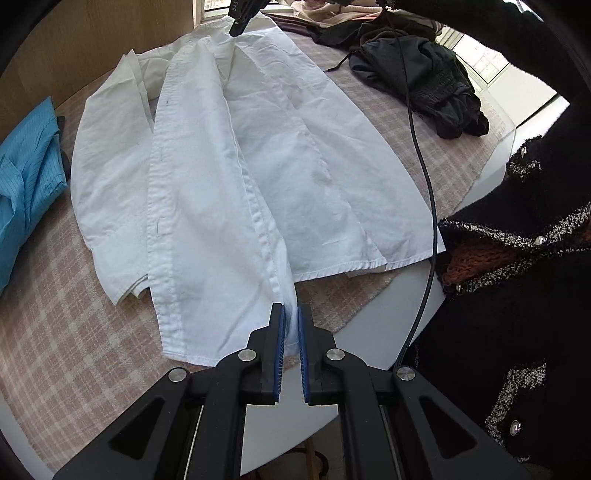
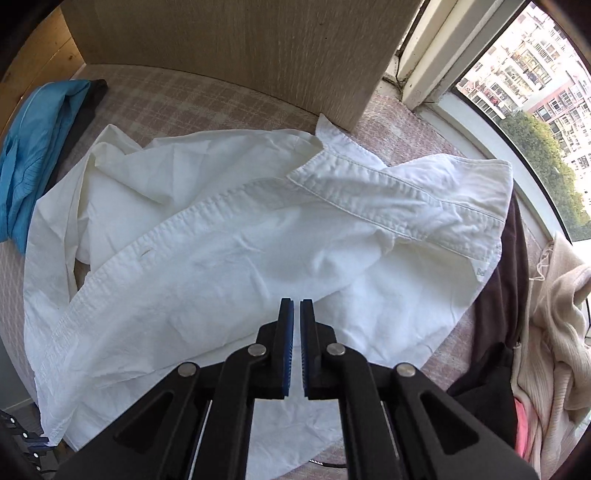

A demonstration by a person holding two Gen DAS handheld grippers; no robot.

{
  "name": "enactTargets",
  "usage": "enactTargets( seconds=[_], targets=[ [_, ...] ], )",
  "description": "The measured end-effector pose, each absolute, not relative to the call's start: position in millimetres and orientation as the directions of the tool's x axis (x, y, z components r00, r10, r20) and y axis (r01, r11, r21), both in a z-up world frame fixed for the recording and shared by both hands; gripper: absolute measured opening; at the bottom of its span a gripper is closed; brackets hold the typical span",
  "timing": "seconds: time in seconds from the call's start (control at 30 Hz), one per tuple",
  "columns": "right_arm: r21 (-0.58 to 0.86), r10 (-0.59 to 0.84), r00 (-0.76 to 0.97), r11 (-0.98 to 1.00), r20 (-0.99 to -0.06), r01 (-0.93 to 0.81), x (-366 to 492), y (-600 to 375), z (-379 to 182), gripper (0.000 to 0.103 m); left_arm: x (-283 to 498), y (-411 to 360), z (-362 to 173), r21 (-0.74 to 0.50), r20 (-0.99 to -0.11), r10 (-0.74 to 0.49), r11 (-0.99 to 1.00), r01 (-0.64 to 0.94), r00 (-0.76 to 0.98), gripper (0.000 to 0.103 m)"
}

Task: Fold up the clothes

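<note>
A white button shirt [image 1: 258, 166] lies lengthwise on the checked cloth, with its collar [image 2: 399, 199] at the far end. My left gripper [image 1: 291, 317] is shut on the hem end of the front placket, and fabric shows between the blue pads [image 1: 281, 332]. My right gripper [image 2: 296, 308] is closed on a fold of the shirt just below the collar. In the left wrist view, the right gripper [image 1: 237, 26] sits at the shirt's top. The front panel runs as a raised ridge between the two grippers. One sleeve [image 1: 107, 177] lies flat to the left.
A blue garment [image 1: 26, 173] lies at the left. Dark clothes [image 1: 417, 81] and a cream knit [image 2: 554, 332] are piled at the right. The checked cloth [image 1: 66, 350] covers a white table [image 1: 391, 314]. A person in a black jacket [image 1: 517, 295] stands close by. A black cable [image 1: 424, 173] hangs across. A wooden wall [image 2: 240, 48] lies behind.
</note>
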State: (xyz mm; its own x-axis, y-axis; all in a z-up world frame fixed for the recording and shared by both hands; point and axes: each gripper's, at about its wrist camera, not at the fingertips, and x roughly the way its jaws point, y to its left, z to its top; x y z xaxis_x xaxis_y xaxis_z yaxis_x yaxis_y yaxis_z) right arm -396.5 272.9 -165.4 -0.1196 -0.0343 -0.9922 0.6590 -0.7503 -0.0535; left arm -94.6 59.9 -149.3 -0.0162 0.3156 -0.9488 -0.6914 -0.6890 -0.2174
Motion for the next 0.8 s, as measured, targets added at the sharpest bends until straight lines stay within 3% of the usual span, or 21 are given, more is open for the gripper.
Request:
enactTargets(
  seconds=[0.1,0.17,0.27,0.43,0.7,0.8],
  targets=[
    [0.032,-0.136,-0.103,-0.742,-0.985,0.669,-383,269,-142,0.025,-82,67,-159,-0.266,-0.940,0.340,-0.678,-0.685,0.029,0.010],
    [0.088,-0.209,-0.084,-0.694,-0.974,0.715,-362,252,-130,0.047,-80,62,-161,-0.264,-0.944,0.329,-0.698,-0.665,0.029,0.013],
    [0.127,-0.258,-0.035,-0.585,-0.966,0.801,-326,217,-130,0.047,-99,36,-153,-0.231,-0.948,0.315,-0.776,-0.587,-0.043,0.022],
    [0.048,-0.129,-0.014,-0.461,-0.992,0.886,-288,199,-165,0.047,-134,-3,-165,-0.169,-0.965,0.242,-0.866,-0.471,-0.098,0.025],
    [0.037,-0.070,0.002,-0.500,-0.998,0.865,-299,227,-187,0.047,-152,4,-199,-0.146,-0.981,0.191,-0.861,-0.486,-0.044,0.028],
    [0.038,-0.060,0.008,-0.508,-0.998,0.860,-303,233,-191,0.047,-160,5,-203,-0.127,-0.984,0.172,-0.862,-0.492,-0.047,0.037]
  ],
)
